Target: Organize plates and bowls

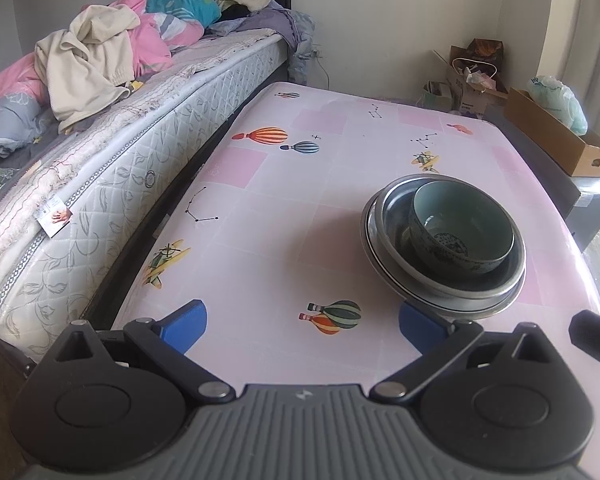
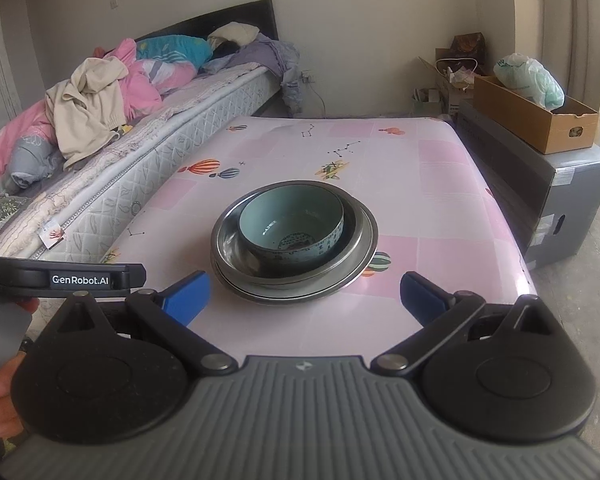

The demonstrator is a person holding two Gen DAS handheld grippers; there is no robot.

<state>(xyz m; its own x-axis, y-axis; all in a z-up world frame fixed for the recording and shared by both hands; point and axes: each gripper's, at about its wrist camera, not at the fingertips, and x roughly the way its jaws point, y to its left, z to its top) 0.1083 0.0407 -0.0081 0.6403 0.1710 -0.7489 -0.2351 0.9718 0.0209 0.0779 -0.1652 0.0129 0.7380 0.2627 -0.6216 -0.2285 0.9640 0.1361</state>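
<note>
A pale blue ceramic bowl (image 1: 462, 228) (image 2: 292, 222) sits inside a steel bowl (image 1: 396, 216) (image 2: 228, 240), which rests on a steel plate (image 1: 480, 308) (image 2: 360, 256). The stack stands on the pink patterned table (image 1: 280, 208) (image 2: 440, 184). My left gripper (image 1: 302, 326) is open and empty, low over the table, with the stack just ahead to its right. My right gripper (image 2: 304, 296) is open and empty, just in front of the stack, a blue finger on either side of its near edge. The left gripper's body (image 2: 60, 278) shows at the left of the right wrist view.
A bed (image 1: 120, 152) (image 2: 140, 136) with heaped bedding runs along the table's left side. A grey box with a cardboard tray (image 2: 536, 116) (image 1: 556, 136) and a plastic bag stands right of the table. Boxes and bags (image 1: 472, 76) sit in the far corner.
</note>
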